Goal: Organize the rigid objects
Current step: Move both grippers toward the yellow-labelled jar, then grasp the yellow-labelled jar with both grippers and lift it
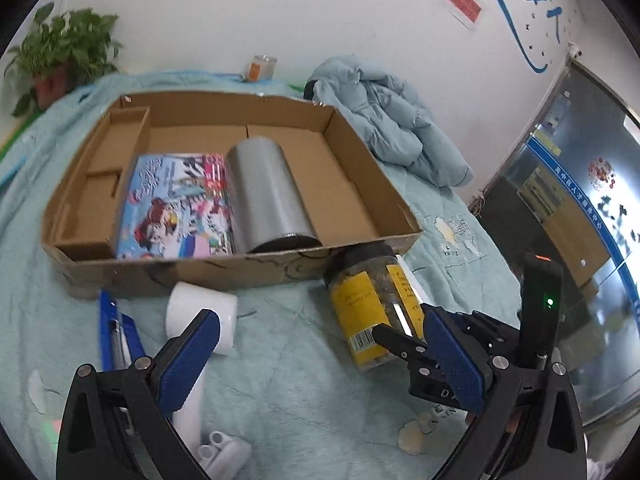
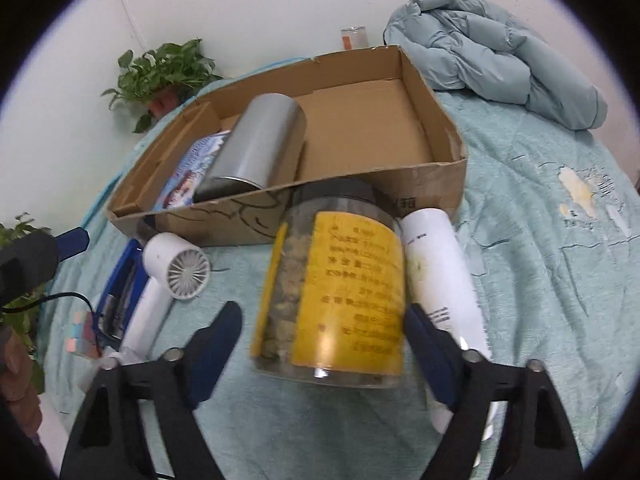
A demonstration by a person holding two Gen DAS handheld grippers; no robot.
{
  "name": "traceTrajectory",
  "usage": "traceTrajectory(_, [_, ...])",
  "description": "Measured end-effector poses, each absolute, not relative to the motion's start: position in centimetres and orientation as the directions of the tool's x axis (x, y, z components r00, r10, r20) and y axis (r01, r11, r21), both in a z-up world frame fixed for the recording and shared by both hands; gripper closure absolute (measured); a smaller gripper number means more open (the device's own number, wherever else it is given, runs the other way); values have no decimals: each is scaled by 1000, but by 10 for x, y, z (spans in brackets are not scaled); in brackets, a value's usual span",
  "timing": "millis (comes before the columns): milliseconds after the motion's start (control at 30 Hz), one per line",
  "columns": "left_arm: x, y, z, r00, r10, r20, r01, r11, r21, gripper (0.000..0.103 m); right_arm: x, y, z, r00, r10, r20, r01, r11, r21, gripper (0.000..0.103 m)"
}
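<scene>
A clear jar with a yellow label and dark lid (image 2: 336, 284) lies on the teal bedspread in front of a shallow cardboard box (image 2: 432, 184). My right gripper (image 2: 324, 324) is open, its blue fingers on either side of the jar's base. In the left wrist view the jar (image 1: 368, 304) shows with the right gripper's jaw at its lower end. The box (image 1: 200, 270) holds a silver cylinder (image 1: 266, 192) and a colourful book (image 1: 176, 208). My left gripper (image 1: 320, 340) is open and empty above the bedspread.
A white hair dryer (image 2: 172, 264) and a blue case (image 2: 120, 292) lie left of the jar. A white bottle (image 2: 440, 272) lies right of it. A light-blue jacket (image 2: 492, 56) is heaped at the back right. Potted plants (image 2: 164, 72) stand at the far left.
</scene>
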State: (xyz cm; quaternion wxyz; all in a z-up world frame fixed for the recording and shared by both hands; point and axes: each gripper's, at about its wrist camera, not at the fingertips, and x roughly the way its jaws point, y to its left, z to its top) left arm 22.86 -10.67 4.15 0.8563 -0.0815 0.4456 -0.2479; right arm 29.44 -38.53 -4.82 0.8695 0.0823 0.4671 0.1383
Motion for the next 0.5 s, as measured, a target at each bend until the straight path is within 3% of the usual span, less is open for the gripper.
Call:
traceTrajectory(267, [219, -115, 17, 302, -602, -739, 356, 790, -499, 1, 251, -373, -45, 426, 413, -805, -283, 906, 314, 27])
traceTrajectory(500, [200, -126, -17, 172, -610, -774, 321, 777, -541, 1, 215, -370, -43, 358, 563, -745, -269, 826, 495, 23])
